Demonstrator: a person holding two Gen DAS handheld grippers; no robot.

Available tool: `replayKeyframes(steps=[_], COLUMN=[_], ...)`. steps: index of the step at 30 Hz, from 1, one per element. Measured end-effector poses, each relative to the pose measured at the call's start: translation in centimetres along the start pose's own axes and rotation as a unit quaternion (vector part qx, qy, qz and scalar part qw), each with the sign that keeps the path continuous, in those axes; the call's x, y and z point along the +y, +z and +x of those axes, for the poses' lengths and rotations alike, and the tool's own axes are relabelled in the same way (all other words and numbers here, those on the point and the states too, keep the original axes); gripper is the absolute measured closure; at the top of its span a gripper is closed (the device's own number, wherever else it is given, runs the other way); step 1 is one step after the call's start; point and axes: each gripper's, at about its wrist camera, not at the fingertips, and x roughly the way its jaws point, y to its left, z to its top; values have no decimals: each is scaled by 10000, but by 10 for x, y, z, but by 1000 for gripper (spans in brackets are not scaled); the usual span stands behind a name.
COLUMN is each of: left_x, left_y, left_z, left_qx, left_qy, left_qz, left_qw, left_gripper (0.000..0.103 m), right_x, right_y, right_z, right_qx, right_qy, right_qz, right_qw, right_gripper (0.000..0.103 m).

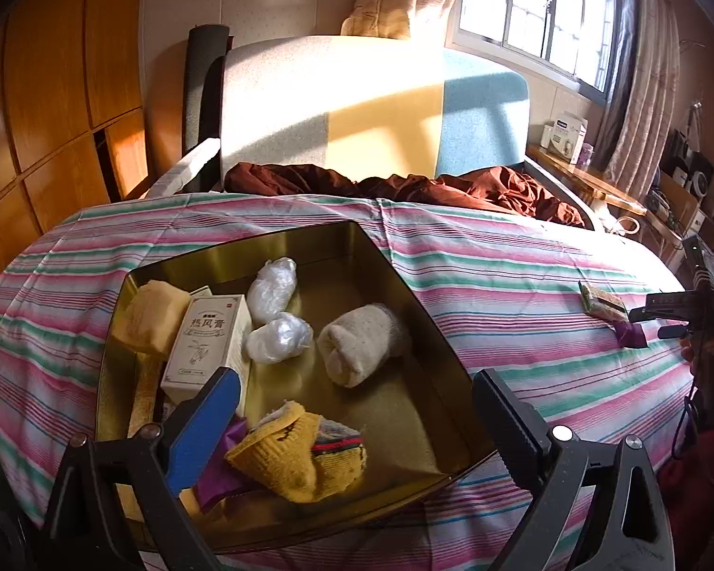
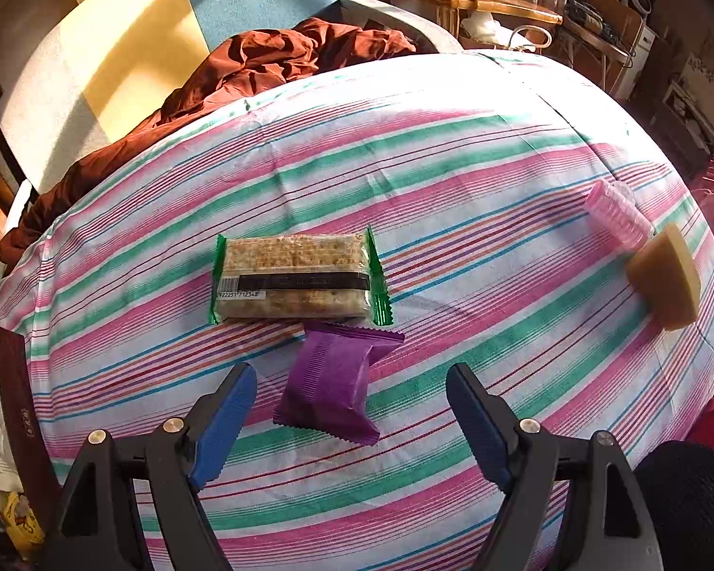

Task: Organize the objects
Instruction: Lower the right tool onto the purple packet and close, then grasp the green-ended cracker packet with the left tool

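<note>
The right tool (image 2: 350, 421) hangs open above a striped bedsheet (image 2: 452, 152), a purple snack packet (image 2: 331, 380) lying between its blue pads (image 2: 223, 428), untouched. Just beyond lies a green-edged cracker pack (image 2: 295, 276). Near the right edge rest a pink ribbed bottle (image 2: 616, 211) and a tan wedge (image 2: 666, 276).

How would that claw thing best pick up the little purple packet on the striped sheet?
Grip the purple packet across its puffy middle, coming from above. It lies flat on the striped sheet, its crimped ends thin and floppy. The right gripper hangs over it, open wider than the packet's short width, so closing on the long sides should work.
</note>
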Motion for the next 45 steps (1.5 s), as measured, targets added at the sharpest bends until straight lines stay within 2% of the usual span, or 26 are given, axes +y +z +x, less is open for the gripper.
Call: replayKeyframes(steps=[2, 3, 5, 7, 9, 15, 18, 21, 27, 31, 36, 41, 44, 45], left_x=[-12, -17, -29, -43, -58, -107, -141, -179, -249, -286, -322, -354, -370, -374], left_y=[5, 8, 13, 19, 24, 40, 47, 53, 60, 57, 60, 57, 51, 50], left_z=[2, 4, 7, 9, 13, 36, 52, 73, 118, 147, 179, 202, 215, 220], left_qx=[-2, 2, 9, 4, 11, 176, 166, 306, 517, 565, 563, 501, 594, 623], left_qy=[-84, -137, -244, -353, -468, -888, -1001, -1330, -1780, -1946, -2092, -2241, -2359, -2376], left_qz=[95, 133, 203, 311, 458, 893, 1424, 2071, 3088, 3677, 4218, 4901, 5235, 5313], left_qw=[9999, 9998, 9995, 9989, 9979, 9919, 9846, 9688, 9329, 9076, 8804, 8409, 8166, 8108], left_gripper=[4, 4, 4, 4, 4, 6, 9, 13, 13, 13, 13, 11, 9, 9], right_x=[5, 8, 11, 13, 8, -21, -39, -53, -67, -73, -82, -91, -91, -91], right_y=[2, 3, 3, 2, 0, -4, -3, -3, 3, 6, 5, 4, 4, 4], right_z=[7, 10, 16, 24, 26, 8, -4, -13, -23, -23, -21, -18, -18, -18], right_qx=[94, 137, 196, 339, 363, 38, -150, -333, -580, -610, -568, -524, -514, -508], right_qy=[3, -14, -63, -94, -124, -82, 26, 188, 538, 607, 715, 854, 902, 912], right_qz=[-126, -205, -333, -439, -403, 142, 579, 919, 1249, 1398, 1581, 1751, 1762, 1767], right_qw=[9999, 9997, 9992, 9984, 9985, 9999, 9982, 9950, 9890, 9864, 9832, 9794, 9789, 9787], right_gripper=[21, 25, 35, 56, 67, 68, 68, 68, 68, 68, 68, 68, 68, 68])
